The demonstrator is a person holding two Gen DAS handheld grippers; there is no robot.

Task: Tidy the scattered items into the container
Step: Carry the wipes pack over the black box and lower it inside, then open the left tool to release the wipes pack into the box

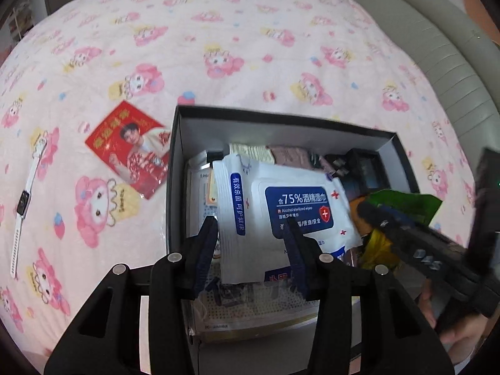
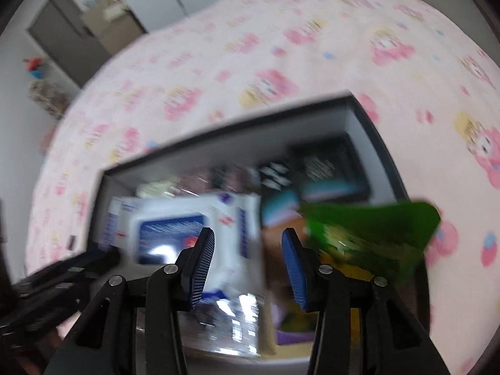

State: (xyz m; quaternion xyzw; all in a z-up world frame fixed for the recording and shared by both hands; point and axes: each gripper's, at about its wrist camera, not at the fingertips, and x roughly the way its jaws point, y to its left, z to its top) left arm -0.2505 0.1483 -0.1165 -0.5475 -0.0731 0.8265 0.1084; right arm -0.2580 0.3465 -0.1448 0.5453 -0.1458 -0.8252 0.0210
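Two items remain outside the box (image 1: 175, 156), the red packet (image 1: 131, 150) and white watch (image 1: 23, 206) at left of frame on the bed (image 1: 250, 47), nearer the left claw (image 1: 253, 228) (both claws released, the right claw (image 2: 248, 240) over the box).

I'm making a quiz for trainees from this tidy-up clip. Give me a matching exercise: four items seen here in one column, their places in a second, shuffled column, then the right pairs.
Things:
1. wipes pack
2. red envelope
3. white smartwatch
4. green packet

Places:
A. on the bedspread, far from the box, near the left edge of the left wrist view
B. in the black box, under the left tongs
C. at the box's right wall, sticking up over the rim
D. flat on the bedspread, right beside the box's left wall

Pairs: 1-B, 2-D, 3-A, 4-C
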